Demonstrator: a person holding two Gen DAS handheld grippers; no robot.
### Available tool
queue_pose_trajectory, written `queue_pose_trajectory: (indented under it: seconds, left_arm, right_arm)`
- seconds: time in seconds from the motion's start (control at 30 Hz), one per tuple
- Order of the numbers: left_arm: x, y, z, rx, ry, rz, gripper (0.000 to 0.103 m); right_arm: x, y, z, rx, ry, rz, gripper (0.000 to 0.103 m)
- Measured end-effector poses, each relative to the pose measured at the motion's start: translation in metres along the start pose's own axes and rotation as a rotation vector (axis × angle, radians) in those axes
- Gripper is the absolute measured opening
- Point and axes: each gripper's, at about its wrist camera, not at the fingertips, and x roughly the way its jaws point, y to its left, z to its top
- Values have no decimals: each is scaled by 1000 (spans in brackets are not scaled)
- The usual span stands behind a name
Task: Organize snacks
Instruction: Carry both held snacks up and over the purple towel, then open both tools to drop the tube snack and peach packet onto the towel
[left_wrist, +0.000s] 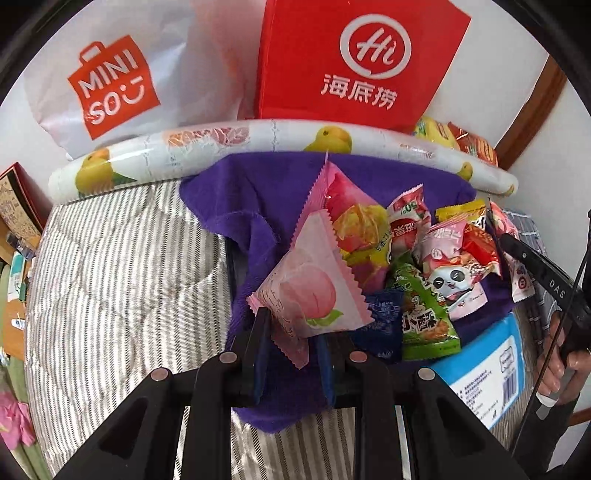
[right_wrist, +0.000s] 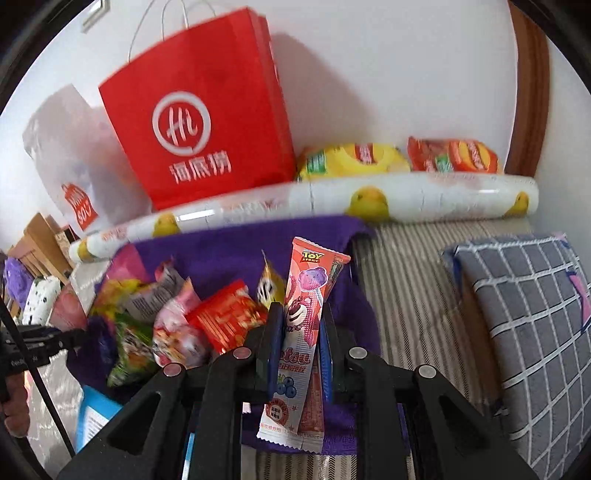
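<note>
Between the fingers of the left hand-held gripper (left_wrist: 291, 354) sat a pink peach snack packet (left_wrist: 310, 291), pinched by its lower crimped edge so that the rest stood up over the purple towel (left_wrist: 229, 192). It was a puffy triangular pouch with zigzag seams and a pale peach with a green leaf printed on its face. The right hand-held gripper (right_wrist: 297, 354) was likewise closed on a long pink Toy Story stick packet (right_wrist: 303, 332), clamped about its middle, its top standing upward and its sealed lower end hanging below the fingers. I judged each had been lifted clear of the pile so it could be sorted to a place of its own.

Just beside them lay the snack pile (left_wrist: 436, 266): a green packet, a panda-printed pink one, a red one, a dark blue one and others, heaped together on the towel, which seemed spread there to keep them off the striped mattress (left_wrist: 122, 277). A blue-and-white pack (left_wrist: 491, 362) lay at the towel's near edge. Along the far edge ran a rolled fruit-print sheet (left_wrist: 258, 136), and behind it, against the wall, stood a red paper bag (left_wrist: 354, 62) and a white Miniso bag (left_wrist: 114, 81). A grey checked pillow (right_wrist: 517, 302) lay off to the right.
</note>
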Motion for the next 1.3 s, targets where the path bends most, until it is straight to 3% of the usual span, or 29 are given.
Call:
queue_pose_trajectory:
  seconds: [0.37, 1.3]
  left_arm:
    - [21, -12, 2, 7, 14, 60, 23]
    - [36, -17, -11, 19, -15, 53, 20]
  right_arm:
    - [13, 6, -14, -41, 35, 13, 18]
    - [15, 10, -22, -48, 5, 3, 22]
